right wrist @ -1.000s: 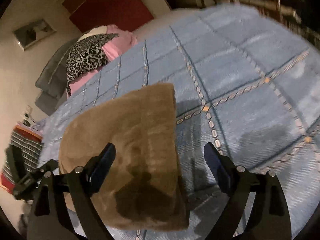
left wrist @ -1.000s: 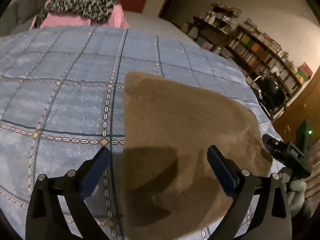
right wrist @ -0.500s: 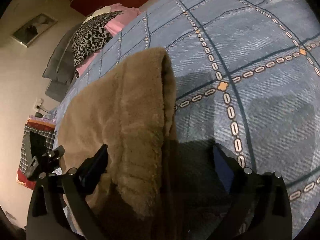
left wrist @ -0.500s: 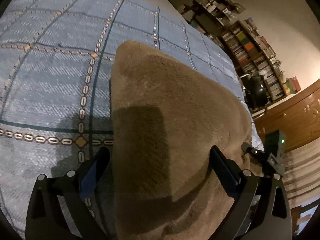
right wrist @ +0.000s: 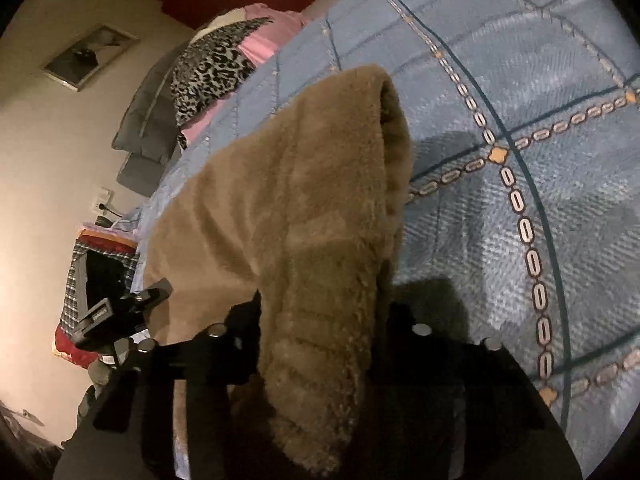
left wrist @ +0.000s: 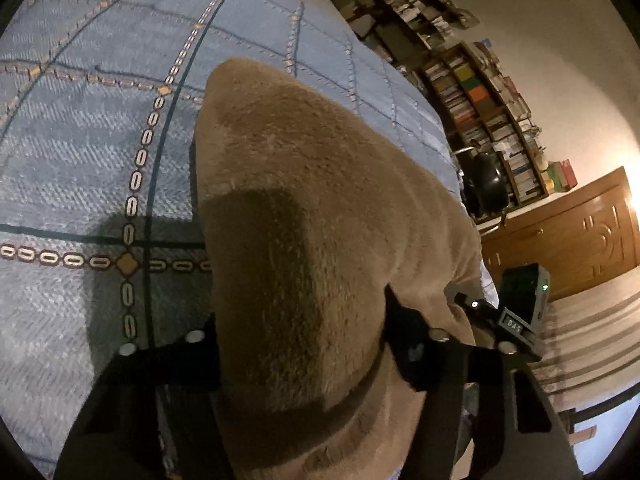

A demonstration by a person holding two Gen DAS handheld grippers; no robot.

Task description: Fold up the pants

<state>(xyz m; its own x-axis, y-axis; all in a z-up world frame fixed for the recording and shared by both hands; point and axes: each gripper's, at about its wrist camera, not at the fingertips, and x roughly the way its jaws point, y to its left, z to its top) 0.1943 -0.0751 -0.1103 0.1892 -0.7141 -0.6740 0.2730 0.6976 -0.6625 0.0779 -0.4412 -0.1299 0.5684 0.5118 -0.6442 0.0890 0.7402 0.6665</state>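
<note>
A big bed (left wrist: pixel 80 128) with a blue checked cover fills the room, and tall shelves full of books (left wrist: pixel 484 108) stand by the far wall on the right. A brown wooden door (left wrist: pixel 568 236) is near them. At the far end of the bed lie a spotted black-and-white cloth (right wrist: pixel 212 68) and something pink (right wrist: pixel 260 40), and a picture (right wrist: pixel 88 56) hangs on the wall.

The fuzzy brown pants (left wrist: pixel 304 208) lie on the bed in a folded pile — one rounded end points far away, and the near end hangs by the bed's edge.

The left tool (left wrist: pixel 302 344) has its two fingers pressed in against the near part of the pants, one on each side, so the soft cloth is squeezed between them. The right tool (right wrist: pixel 322 332) does the same on the right side of the pile — its fingers are closed in on a thick fold of the pants, and the fuzzy edge droops down over it. Each tool can be seen from the other one's camera, close beside the pants
</note>
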